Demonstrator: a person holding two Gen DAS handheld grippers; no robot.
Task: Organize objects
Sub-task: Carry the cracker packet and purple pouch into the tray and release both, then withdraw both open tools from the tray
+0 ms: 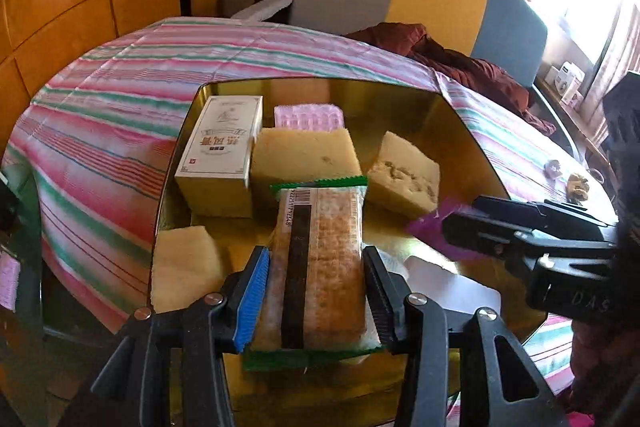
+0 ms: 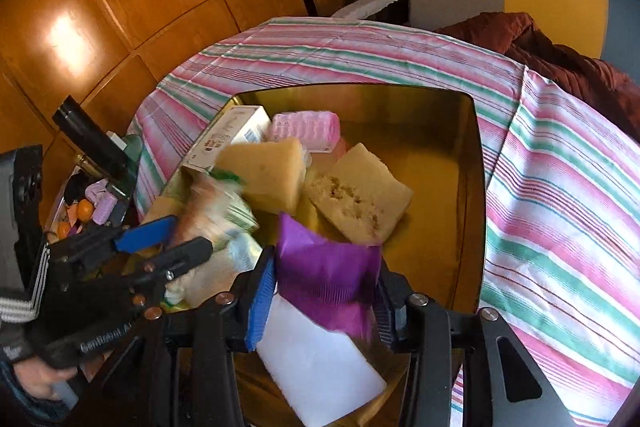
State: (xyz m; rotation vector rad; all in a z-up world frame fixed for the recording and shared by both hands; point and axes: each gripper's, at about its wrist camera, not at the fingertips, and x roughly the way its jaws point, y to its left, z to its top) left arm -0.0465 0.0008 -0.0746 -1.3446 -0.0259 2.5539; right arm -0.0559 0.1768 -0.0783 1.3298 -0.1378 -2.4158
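Clamped between the left claw's [image 1: 316, 301] pads, a wrapped cake [image 1: 320, 267] hangs over the gold tray [image 1: 452, 131], sponges [image 1: 304, 155] just ahead. Right claw [image 2: 326, 297] has a purple packet [image 2: 326, 275] between its pads; grip unclear.

Both claws are black plastic with silver rivets; each has one ribbed blue pad and one black pad. The left claw [image 2: 176, 243] bears pale lettering on its body. A dark sleeve [image 2: 20, 303] with white-grey striped cuff bands shows behind it.
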